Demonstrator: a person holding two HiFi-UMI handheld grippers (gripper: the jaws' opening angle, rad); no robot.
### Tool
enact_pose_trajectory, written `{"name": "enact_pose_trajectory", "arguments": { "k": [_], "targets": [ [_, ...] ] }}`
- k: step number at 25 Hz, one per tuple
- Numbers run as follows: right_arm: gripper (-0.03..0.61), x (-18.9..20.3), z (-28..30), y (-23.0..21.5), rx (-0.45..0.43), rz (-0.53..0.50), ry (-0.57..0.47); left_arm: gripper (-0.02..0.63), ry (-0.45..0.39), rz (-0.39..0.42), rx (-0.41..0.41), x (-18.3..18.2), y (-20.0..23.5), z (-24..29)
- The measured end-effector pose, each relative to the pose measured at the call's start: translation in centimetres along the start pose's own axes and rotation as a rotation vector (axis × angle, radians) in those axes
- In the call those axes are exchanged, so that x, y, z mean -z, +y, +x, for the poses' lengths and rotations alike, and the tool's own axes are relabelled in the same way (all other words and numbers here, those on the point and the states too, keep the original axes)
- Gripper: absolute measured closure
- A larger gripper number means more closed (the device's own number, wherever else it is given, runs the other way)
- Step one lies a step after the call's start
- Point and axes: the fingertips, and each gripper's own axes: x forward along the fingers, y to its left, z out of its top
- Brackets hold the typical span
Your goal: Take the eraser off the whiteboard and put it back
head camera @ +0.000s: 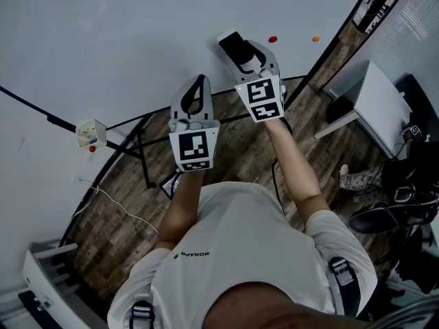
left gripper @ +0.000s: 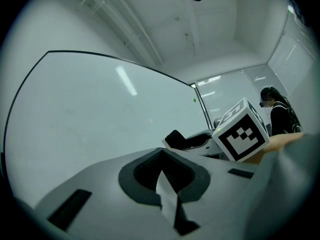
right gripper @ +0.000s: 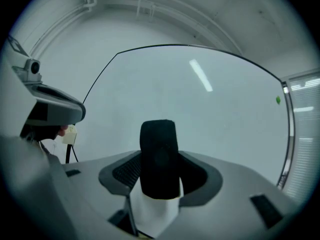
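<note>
We stood facing the whiteboard [head camera: 137,40] with both arms reached out in front of us, elbows partly bent and the forearms running up from our white shirt [head camera: 233,252].

Our right forearm [head camera: 291,160] stretched further out than the left, so the right gripper [head camera: 241,52] sat close to the board face, just below a red magnet [head camera: 272,39]. Its marker cube [head camera: 260,99] was tilted to one side in the head view. Its jaws were clamped on the eraser [right gripper: 159,154], which stood upright between the pads with its dark felt rising above them in front of the board. We could not tell whether the felt touched the board.

Our left forearm [head camera: 184,204] was held closer in, with the left gripper [head camera: 200,81] level beside the right one and a little behind it, clear of the board. Its jaws were pressed together with nothing between them. From that gripper's own view the right gripper's cube and the eraser showed off to its right.

A small white box [head camera: 90,134] was on the board to our left.
</note>
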Motion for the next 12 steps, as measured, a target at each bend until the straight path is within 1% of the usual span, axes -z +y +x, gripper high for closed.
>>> {"name": "enact_pose_trajectory", "arguments": {
  "k": [12],
  "targets": [
    [0.345, -0.8, -2.3, 0.4, 0.017, 0.165, -0.044, 0.612, 0.001, -0.001, 0.009, -0.3, -0.6, 0.1]
  ]
}}
